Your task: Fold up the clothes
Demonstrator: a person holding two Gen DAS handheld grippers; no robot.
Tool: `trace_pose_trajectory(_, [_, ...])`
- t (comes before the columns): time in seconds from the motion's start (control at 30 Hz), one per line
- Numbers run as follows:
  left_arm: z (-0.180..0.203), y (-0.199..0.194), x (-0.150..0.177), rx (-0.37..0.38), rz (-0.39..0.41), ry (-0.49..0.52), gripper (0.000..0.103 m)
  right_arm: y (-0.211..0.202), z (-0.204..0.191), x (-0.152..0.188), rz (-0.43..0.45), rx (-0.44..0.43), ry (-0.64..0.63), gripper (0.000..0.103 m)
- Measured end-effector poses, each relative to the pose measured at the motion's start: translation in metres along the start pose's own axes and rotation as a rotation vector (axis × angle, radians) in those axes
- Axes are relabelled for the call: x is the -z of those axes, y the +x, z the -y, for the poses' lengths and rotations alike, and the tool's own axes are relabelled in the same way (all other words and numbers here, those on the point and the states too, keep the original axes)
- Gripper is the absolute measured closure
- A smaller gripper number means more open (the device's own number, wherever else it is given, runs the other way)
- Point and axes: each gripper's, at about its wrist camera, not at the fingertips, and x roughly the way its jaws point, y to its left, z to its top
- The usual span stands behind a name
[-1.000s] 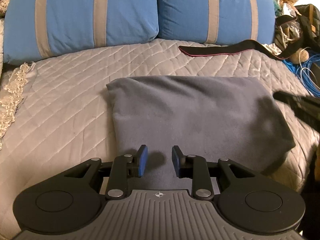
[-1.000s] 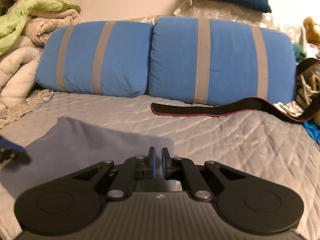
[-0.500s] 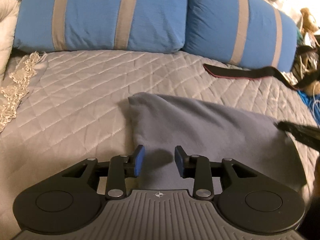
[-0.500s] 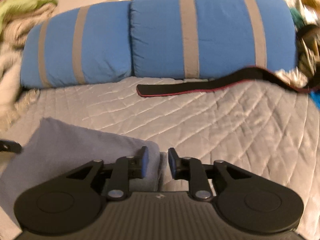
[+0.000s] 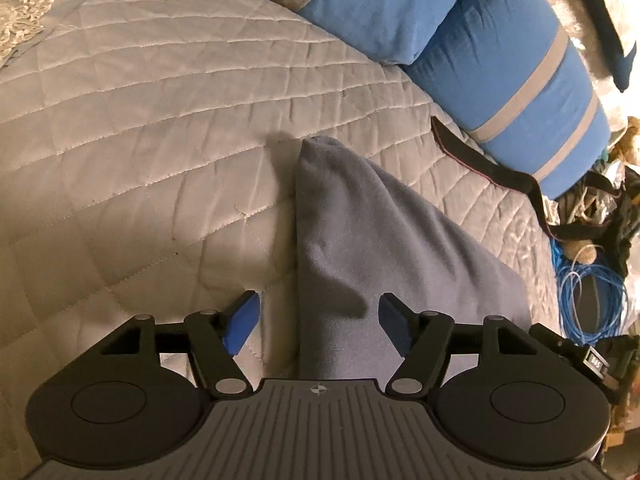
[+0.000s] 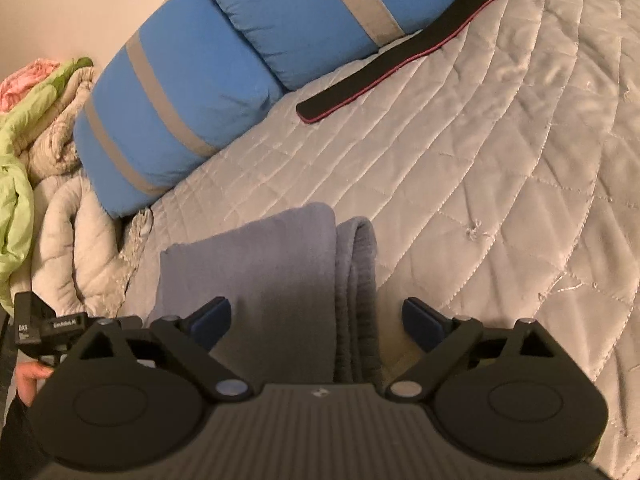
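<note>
Folded grey garment (image 6: 280, 280) between spread right hand-held gripper (image 6: 316, 320) fingers

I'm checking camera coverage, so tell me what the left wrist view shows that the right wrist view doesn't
Only the left wrist view shows the coiled blue cable beside the bed and the lace trim at the far corner. Only the right wrist view shows the green blanket heaped on pale bedding, and the stacked folded edges of the grey garment. Both show that garment, the quilted bedspread, the blue striped pillows and the black strap.
</note>
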Motion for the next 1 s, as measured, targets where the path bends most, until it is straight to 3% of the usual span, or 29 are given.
trace_pose_trajectory(0.13, [0.0, -0.001, -0.001, -0.005, -0.008, -0.012, 0.036, 0.001, 0.008, -0.002, -0.021, -0.039, 0.057, 0.005])
trace_pose_trajectory(0.27, [-0.002, 0.003, 0.0, 0.043, -0.028, -0.034, 0.027, -0.001, 0.021, -0.004, -0.043, -0.104, 0.148, 0.005])
trace_pose_trajectory(0.4, [-0.009, 0.006, 0.005, 0.145, -0.059, -0.085, 0.026, -0.003, 0.033, -0.001, -0.081, -0.176, 0.226, 0.005])
trace_pose_trajectory(0.57, [-0.019, 0.019, 0.015, 0.284, -0.089, -0.165, 0.024, 0.002, 0.027, 0.001, -0.105, -0.184, 0.206, 0.005])
trace_pose_trajectory(0.67, [-0.018, 0.02, 0.018, 0.29, -0.076, -0.166, 0.025, 0.004, 0.018, 0.005, -0.098, -0.149, 0.153, 0.019])
trace_pose_trajectory(0.7, [-0.017, 0.02, 0.018, 0.278, -0.075, -0.163, 0.029, 0.004, 0.016, 0.007, -0.094, -0.132, 0.136, 0.039])
trace_pose_trajectory(0.73, [-0.015, 0.02, 0.018, 0.256, -0.074, -0.16, 0.042, 0.005, 0.014, 0.009, -0.089, -0.092, 0.126, 0.054])
trace_pose_trajectory(0.8, [-0.013, 0.02, 0.019, 0.211, -0.071, -0.152, 0.059, 0.005, 0.009, 0.011, -0.081, -0.075, 0.098, 0.06])
trace_pose_trajectory(1.0, [-0.014, 0.018, 0.019, 0.175, -0.07, -0.145, 0.067, 0.004, -0.011, 0.016, -0.054, 0.002, -0.038, 0.063])
